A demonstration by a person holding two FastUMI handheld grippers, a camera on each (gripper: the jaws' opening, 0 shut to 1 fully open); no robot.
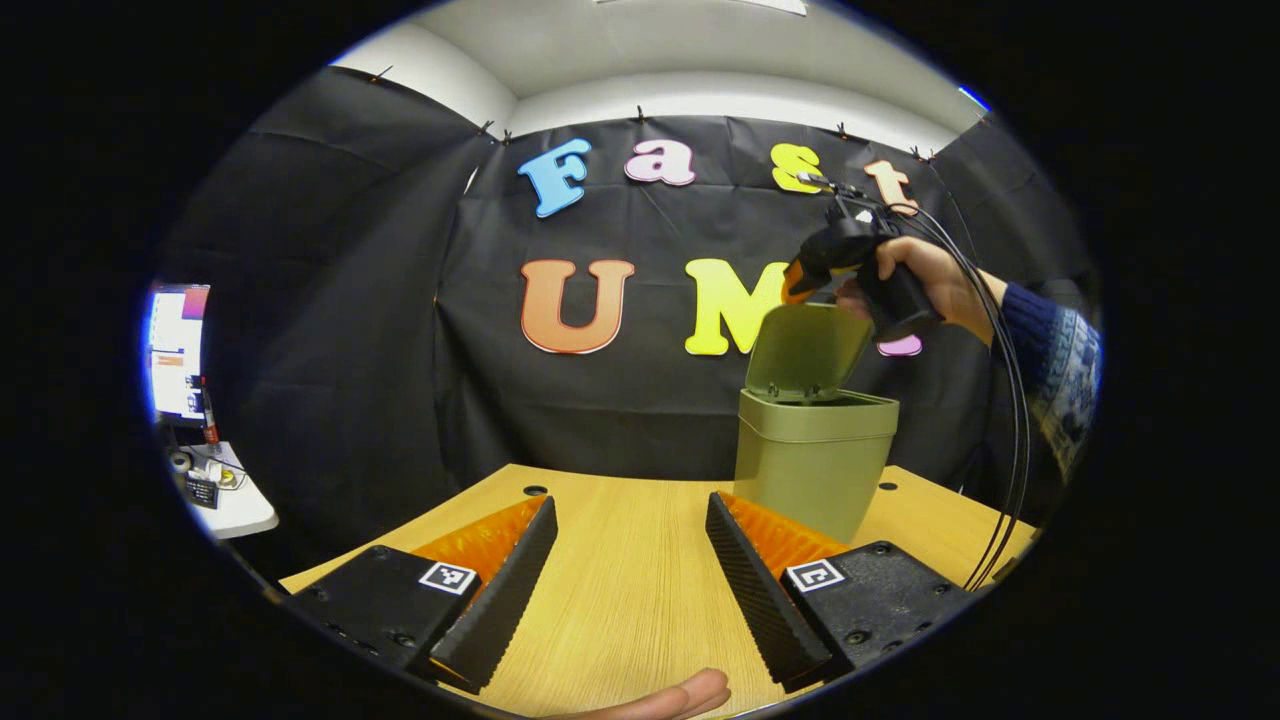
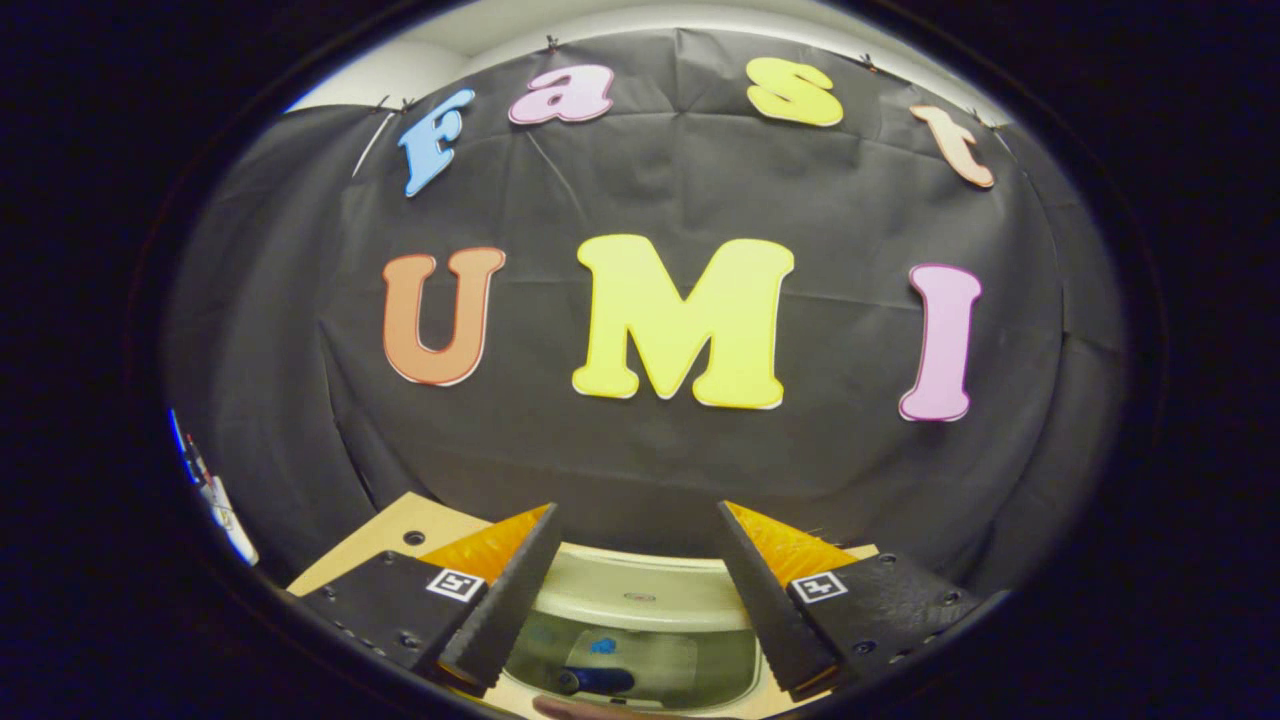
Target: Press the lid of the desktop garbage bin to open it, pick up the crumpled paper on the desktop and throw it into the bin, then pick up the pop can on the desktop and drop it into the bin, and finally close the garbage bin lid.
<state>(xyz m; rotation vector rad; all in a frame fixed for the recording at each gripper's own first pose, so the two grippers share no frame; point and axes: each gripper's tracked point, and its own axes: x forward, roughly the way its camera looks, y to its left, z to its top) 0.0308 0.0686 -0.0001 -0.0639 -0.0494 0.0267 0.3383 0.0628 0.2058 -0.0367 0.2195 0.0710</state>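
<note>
An olive-green desktop bin stands on the wooden table at the right, its lid swung up and open. Just above the lid's top edge a hand holds my right gripper. In the right gripper view that gripper is open and looks down over the raised lid into the bin's mouth, where a dark blue can-like object lies inside. My left gripper stands open low over the table, left of the bin, with nothing between its fingers.
A monitor stands on a white side table beyond the table's left edge. Black cables hang from the right gripper past the bin's right side. A fingertip shows at the near edge.
</note>
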